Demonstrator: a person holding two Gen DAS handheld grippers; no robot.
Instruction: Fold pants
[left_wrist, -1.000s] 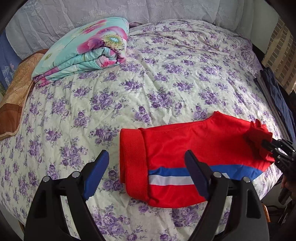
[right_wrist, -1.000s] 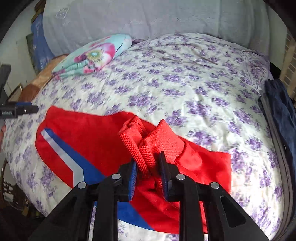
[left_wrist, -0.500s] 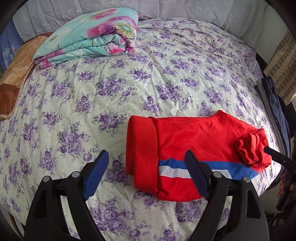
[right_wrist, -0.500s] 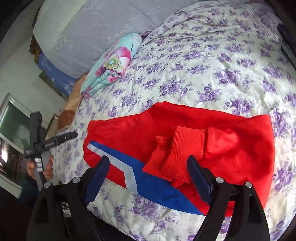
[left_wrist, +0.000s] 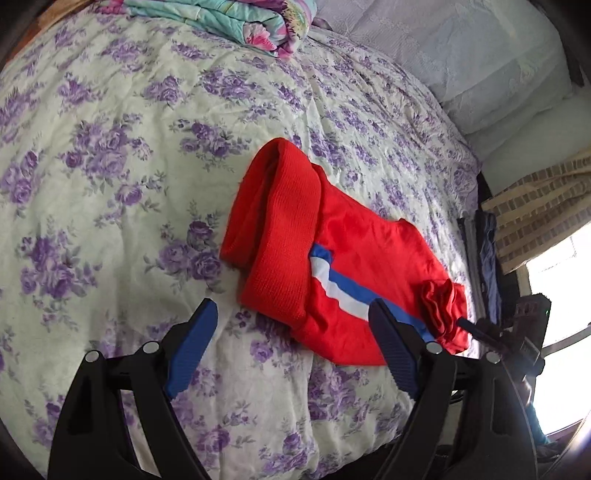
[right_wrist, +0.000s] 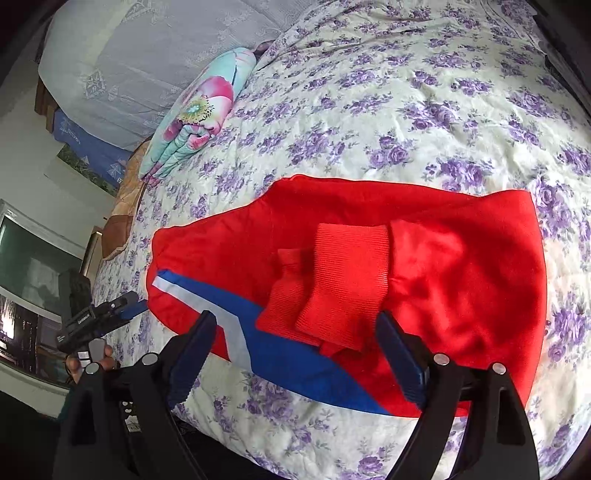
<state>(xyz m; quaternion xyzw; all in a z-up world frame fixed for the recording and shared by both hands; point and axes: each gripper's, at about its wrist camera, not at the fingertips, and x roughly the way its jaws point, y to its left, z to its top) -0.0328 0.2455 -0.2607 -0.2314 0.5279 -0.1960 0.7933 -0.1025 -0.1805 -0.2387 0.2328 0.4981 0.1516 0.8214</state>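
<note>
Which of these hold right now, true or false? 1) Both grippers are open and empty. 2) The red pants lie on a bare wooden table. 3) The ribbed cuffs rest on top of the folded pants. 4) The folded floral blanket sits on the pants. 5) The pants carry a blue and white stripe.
1) True: the left gripper and right gripper stand wide with nothing between the pads; the right gripper's jaws have just been opening.
2) False: the red pants lie on a purple-flowered bedspread.
3) True: the ribbed cuffs lie on the red fabric.
4) False: the folded floral blanket lies apart, near the head of the bed.
5) True: blue and white stripe.
</note>
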